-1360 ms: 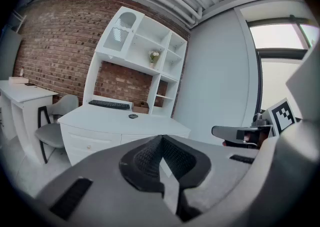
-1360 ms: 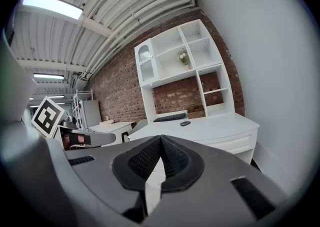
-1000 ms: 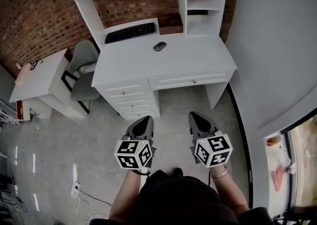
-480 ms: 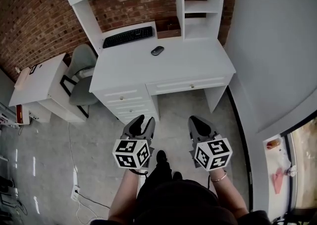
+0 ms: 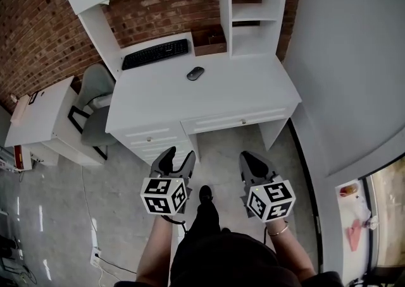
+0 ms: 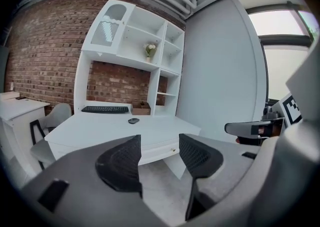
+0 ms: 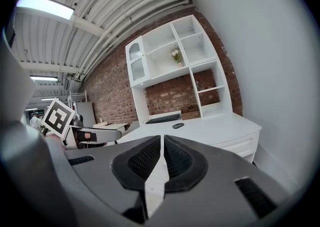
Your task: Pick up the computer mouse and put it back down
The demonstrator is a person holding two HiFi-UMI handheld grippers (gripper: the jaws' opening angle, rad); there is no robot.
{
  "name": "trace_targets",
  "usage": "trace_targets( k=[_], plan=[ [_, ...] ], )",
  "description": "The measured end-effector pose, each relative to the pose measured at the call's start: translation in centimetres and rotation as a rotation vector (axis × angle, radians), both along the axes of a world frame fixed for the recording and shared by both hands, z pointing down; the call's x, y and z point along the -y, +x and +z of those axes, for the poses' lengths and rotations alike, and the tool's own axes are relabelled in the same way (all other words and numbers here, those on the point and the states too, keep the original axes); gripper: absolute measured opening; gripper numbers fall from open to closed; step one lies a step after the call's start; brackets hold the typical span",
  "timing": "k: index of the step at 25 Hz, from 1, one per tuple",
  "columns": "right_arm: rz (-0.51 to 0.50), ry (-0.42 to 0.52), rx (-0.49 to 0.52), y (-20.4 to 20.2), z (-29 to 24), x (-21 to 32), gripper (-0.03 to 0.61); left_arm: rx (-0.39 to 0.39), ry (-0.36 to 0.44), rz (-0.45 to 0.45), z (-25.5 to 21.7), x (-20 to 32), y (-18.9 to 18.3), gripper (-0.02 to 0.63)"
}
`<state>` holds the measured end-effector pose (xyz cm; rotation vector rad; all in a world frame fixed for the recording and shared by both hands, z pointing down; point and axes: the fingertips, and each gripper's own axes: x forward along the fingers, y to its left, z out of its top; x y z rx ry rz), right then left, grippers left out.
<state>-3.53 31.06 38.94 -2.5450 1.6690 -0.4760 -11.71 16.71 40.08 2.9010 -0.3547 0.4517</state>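
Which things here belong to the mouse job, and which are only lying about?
Job: computer mouse; the desk it lies on; left tongs, jaws just been opening, nothing between them; right tongs, shut, empty.
Lying about: keyboard; wooden box; chair; side table.

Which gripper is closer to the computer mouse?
Left, slightly. The left gripper, jaws just opened and empty, is short of the desk, nearly in line with the computer mouse; the right gripper is equally short but further right.
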Motion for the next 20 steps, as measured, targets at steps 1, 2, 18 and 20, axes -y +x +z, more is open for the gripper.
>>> trace_targets(
  k=[1,2,18,20],
  plan=[
    [0.0,-0.003,0.002,0.6,0.1,0.6,0.005,0.0,-0.001,0.0,0.1,0.8,0.7,0.224],
    [0.0,-0.006,0.005,1.1,0.3,1.3,0.005,0.0,-0.003,0.0,0.2,1.6,1.4,0.23],
    [0.056,-0.049,0.062,10.8,2.0,14.3,0.005,0.056,-0.052,0.052,2.9,14.5,12.4,0.288],
    [0.062,-0.056,0.064,11.8,2.1,15.8,0.005,0.066,-0.052,0.062,3.2,15.9,13.6,0.296]
  ],
)
